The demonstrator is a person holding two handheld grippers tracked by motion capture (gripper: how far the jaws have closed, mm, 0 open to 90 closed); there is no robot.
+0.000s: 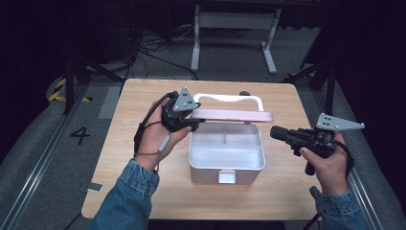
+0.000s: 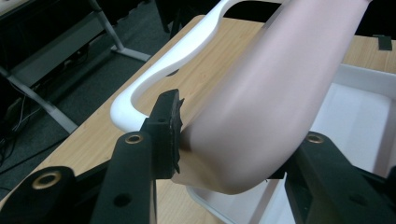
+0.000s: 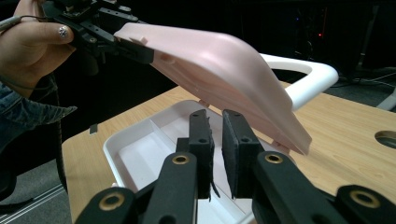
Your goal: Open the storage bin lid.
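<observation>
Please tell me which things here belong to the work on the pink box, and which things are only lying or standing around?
Belong to the work:
- pink lid with white handle, tilted up
- left gripper, clamped on the lid's edge
- open lunch box, white inside, with dividers
- right gripper, beside the box, holding nothing

Only around:
- small dark item near the table edge
- white desk frame behind

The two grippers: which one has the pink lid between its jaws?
The left gripper, at the lid's left end, jaws on either side of it. The right gripper hangs beside the box with nothing between its nearly shut jaws.
</observation>
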